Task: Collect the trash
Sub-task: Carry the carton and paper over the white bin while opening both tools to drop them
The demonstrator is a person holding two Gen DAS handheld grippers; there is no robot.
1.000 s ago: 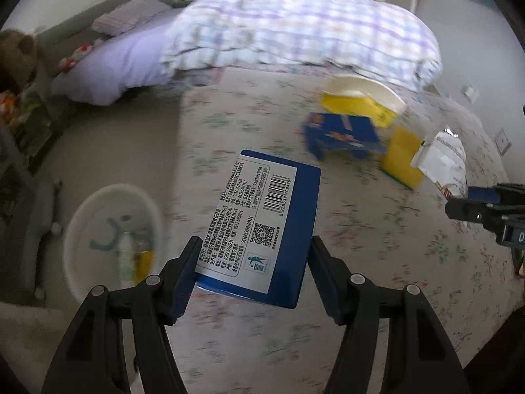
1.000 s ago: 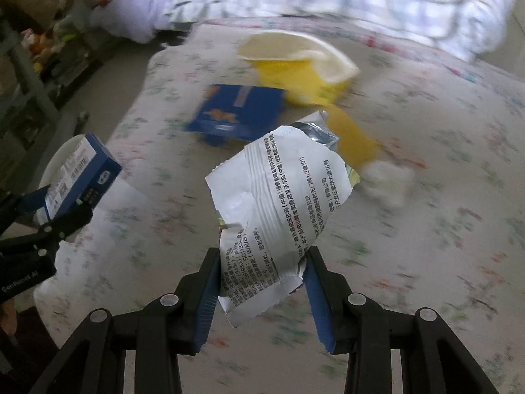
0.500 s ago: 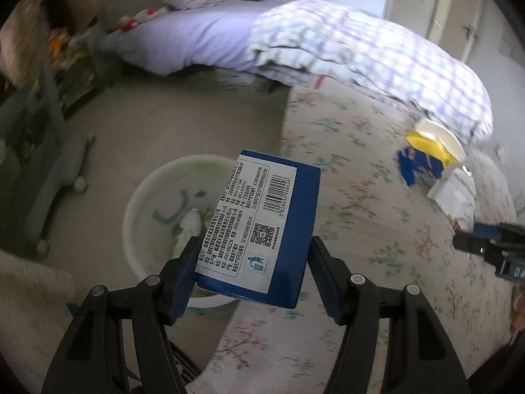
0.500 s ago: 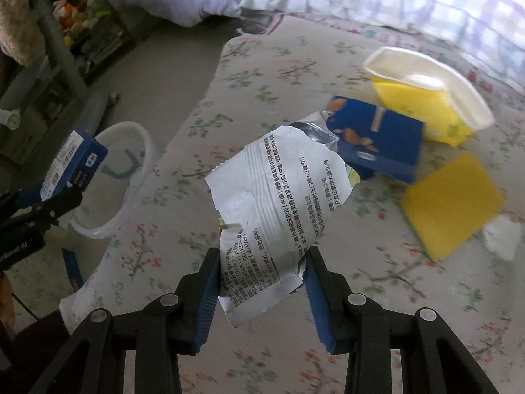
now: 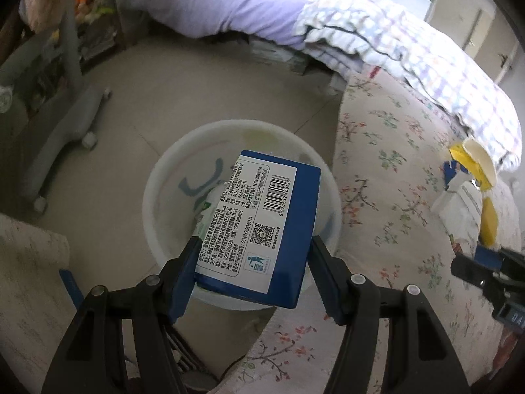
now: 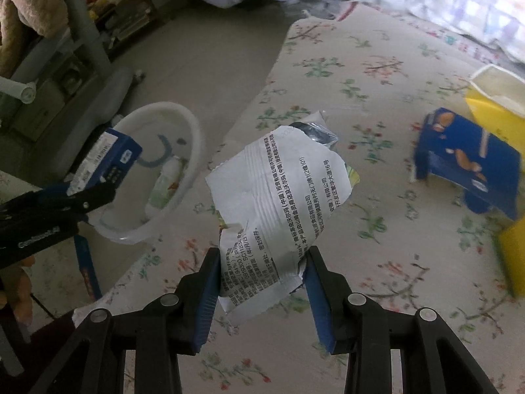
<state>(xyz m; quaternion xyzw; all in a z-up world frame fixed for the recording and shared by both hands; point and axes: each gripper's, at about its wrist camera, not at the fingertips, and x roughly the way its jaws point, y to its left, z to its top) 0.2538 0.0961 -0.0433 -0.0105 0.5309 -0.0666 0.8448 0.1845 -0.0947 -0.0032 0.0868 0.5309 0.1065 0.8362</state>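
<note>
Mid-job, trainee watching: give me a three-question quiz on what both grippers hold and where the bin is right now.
1. True or false: the left gripper holds the blue box above the white basin.
2. The right gripper is shut on: A) a yellow carton, B) a crumpled white wrapper, C) nothing.
3. Fill in: the basin stands on the ____, beside the floral bed.

Key: 1 true; 2 B; 3 floor.
</note>
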